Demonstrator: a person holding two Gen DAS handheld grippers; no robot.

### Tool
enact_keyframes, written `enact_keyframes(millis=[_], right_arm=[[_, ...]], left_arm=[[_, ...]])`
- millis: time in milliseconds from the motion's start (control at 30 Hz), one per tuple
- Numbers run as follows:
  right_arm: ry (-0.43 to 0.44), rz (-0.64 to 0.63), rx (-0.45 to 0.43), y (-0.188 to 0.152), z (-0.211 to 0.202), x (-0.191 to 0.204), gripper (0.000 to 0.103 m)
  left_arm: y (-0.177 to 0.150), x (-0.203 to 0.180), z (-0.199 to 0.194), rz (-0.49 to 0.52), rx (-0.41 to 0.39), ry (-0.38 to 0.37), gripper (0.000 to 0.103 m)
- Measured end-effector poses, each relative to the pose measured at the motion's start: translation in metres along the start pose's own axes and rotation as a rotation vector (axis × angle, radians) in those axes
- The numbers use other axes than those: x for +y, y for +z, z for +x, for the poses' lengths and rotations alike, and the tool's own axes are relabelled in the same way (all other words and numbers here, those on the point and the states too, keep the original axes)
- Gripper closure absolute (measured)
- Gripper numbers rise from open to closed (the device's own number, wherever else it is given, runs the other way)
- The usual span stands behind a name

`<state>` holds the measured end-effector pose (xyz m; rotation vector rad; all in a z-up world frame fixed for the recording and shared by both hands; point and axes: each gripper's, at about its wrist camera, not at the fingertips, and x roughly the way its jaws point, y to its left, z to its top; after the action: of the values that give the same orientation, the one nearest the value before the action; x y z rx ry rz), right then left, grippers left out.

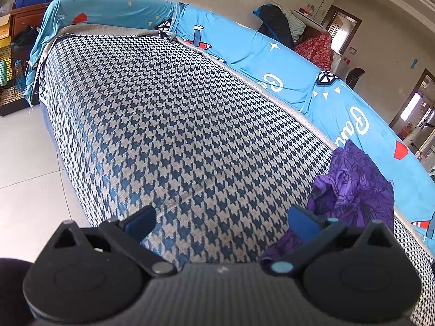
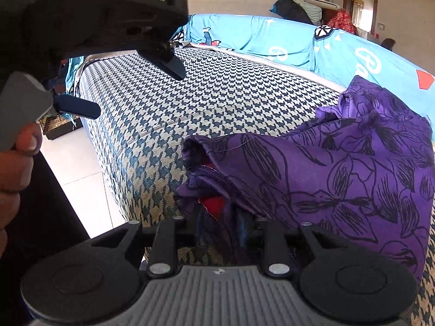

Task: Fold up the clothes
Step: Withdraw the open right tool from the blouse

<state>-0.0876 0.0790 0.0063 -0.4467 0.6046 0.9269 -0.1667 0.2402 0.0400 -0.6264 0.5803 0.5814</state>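
A purple garment (image 2: 339,168) with black flower outlines lies bunched on the houndstooth seat cover (image 2: 217,95); some red cloth (image 2: 214,206) shows under its near edge. My right gripper (image 2: 223,225) is pushed into that near edge. Its jaws stand a little apart, cloth fills the gap, and the fingertips are buried. My left gripper (image 1: 220,222) hangs open over bare seat cover (image 1: 163,122), holding nothing, with the garment (image 1: 356,184) just to its right. In the right wrist view the left gripper (image 2: 130,89) hovers at the upper left, held by a hand (image 2: 13,168).
A blue printed sheet (image 1: 272,62) drapes the backrest behind the seat. White tiled floor (image 1: 24,168) lies left of the seat's edge. A wire cage (image 1: 8,81) and wooden furniture stand far left. Dark and red cloths (image 1: 299,35) are heaped behind the backrest.
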Motion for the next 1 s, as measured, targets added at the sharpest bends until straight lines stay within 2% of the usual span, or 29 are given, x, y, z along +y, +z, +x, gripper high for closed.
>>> enact_keyframes(millis=[167,200,233,267,300,433,533,767,933,1000], right_arm=[[-0.019,-0.056,-0.010,-0.001,0.005,0.004,0.078],[-0.020,-0.055,-0.012,-0.001,0.004,0.003,0.082],[-0.028,-0.055,-0.013,0.000,0.004,0.002,0.091],[-0.019,-0.037,-0.013,0.001,0.002,-0.001,0.093],[0.000,-0.010,-0.012,0.002,-0.001,-0.005,0.093],[0.192,0.256,-0.038,0.004,-0.016,-0.039,0.093],[0.262,0.371,-0.030,0.000,-0.018,-0.056,0.092],[0.234,0.244,0.022,-0.008,-0.021,-0.039,0.089],[0.237,0.212,0.018,-0.010,-0.022,-0.033,0.074],[0.238,0.209,0.028,-0.011,-0.021,-0.033,0.072]], left_arm=[[0.000,-0.001,0.002,0.004,0.005,0.004,0.000],[-0.001,-0.001,0.002,0.003,0.005,0.004,0.000],[-0.001,0.000,0.001,0.001,0.004,0.003,0.000],[-0.001,0.000,0.001,0.000,0.004,0.003,0.000],[-0.001,0.000,0.001,0.001,0.004,0.004,0.000],[-0.001,-0.001,0.002,0.003,0.006,0.003,0.000],[-0.001,-0.002,0.003,0.006,0.008,0.005,0.000],[-0.001,-0.001,0.003,0.003,0.008,0.010,0.000],[-0.002,-0.003,0.006,0.011,0.023,0.007,0.000],[-0.003,-0.003,0.008,0.012,0.032,0.005,0.000]])
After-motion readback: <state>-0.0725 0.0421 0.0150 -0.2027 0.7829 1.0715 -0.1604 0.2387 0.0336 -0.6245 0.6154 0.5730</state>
